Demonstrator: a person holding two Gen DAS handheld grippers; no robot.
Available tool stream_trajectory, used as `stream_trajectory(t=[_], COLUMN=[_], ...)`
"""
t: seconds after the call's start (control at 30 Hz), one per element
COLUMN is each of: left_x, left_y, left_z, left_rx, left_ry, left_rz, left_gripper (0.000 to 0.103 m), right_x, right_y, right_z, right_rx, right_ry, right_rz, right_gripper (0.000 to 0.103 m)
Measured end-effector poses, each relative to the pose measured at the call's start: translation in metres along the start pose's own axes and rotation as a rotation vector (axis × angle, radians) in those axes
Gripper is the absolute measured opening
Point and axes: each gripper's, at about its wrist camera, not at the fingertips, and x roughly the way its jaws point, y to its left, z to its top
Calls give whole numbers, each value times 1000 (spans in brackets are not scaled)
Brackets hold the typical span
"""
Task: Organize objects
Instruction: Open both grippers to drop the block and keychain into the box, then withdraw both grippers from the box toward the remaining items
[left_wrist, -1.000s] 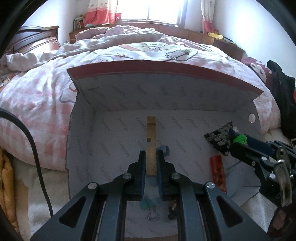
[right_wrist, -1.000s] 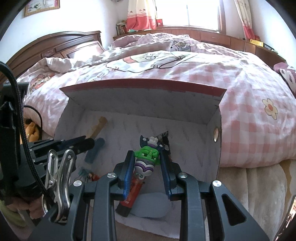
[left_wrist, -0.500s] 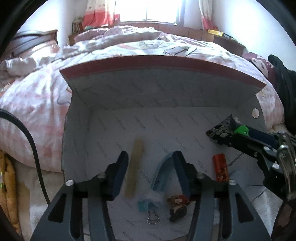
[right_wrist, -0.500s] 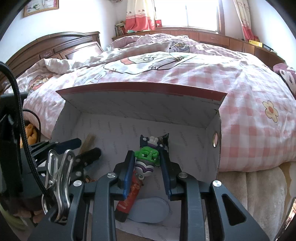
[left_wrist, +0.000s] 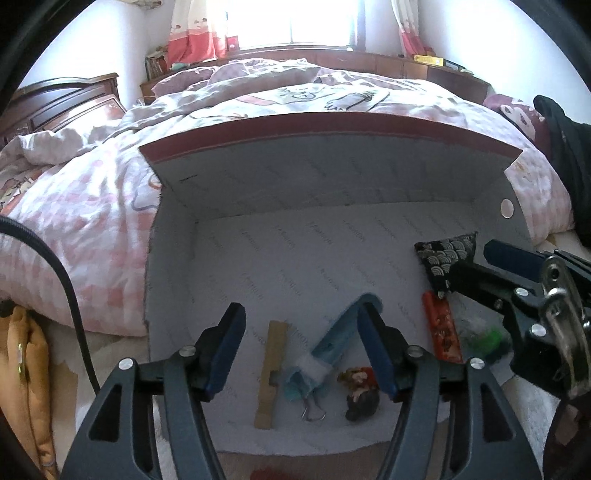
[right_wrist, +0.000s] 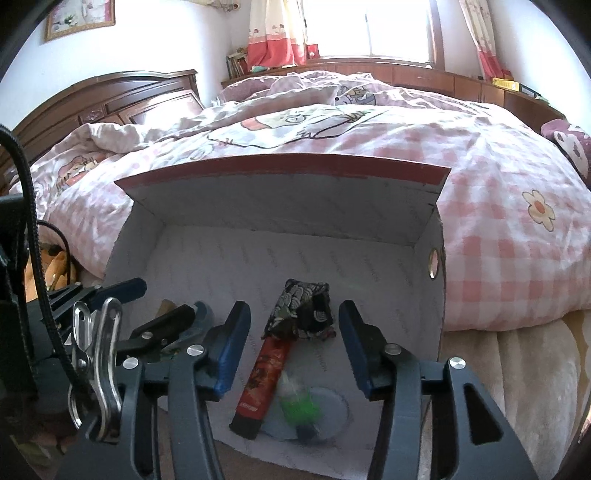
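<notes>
An open white cardboard box (left_wrist: 369, 177) with a red rim lies against the bed; it also shows in the right wrist view (right_wrist: 280, 206). My left gripper (left_wrist: 301, 321) is open and empty above a wooden stick (left_wrist: 271, 373), a blue tool (left_wrist: 336, 339), a binder clip (left_wrist: 312, 406) and a small figurine (left_wrist: 360, 393). My right gripper (right_wrist: 295, 325) is open and empty above a red packet (right_wrist: 264, 380), a black patterned pouch (right_wrist: 303, 310) and a blurred green toy (right_wrist: 299, 406). The right gripper shows in the left wrist view (left_wrist: 480, 269).
A bed with a pink checked quilt (right_wrist: 498, 236) rises right behind the box. A dark wooden headboard (right_wrist: 122, 99) stands at the left. A black cable (left_wrist: 70, 295) hangs at the left. Orange fabric (left_wrist: 26, 369) lies at the left on the floor.
My left gripper has opened and let go of the wooden stick, which now lies on the box floor. My right gripper has opened and dropped the green toy. Both have drawn back.
</notes>
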Motion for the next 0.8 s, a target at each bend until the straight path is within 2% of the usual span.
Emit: stream_trajectory(t=[0.43, 0.8], left_x=[-30, -66], left_y=[2, -7], left_z=[-16, -41], left_rx=[-31, -20], left_ry=[-2, -3], left_rz=[-8, -35], left_gripper=[64, 64], right_x=[-33, -66], right_y=[7, 11], right_z=[-9, -39], right_rx=[28, 50], right_ry=[-15, 3], right_rz=[32, 36], right_gripper=[51, 51])
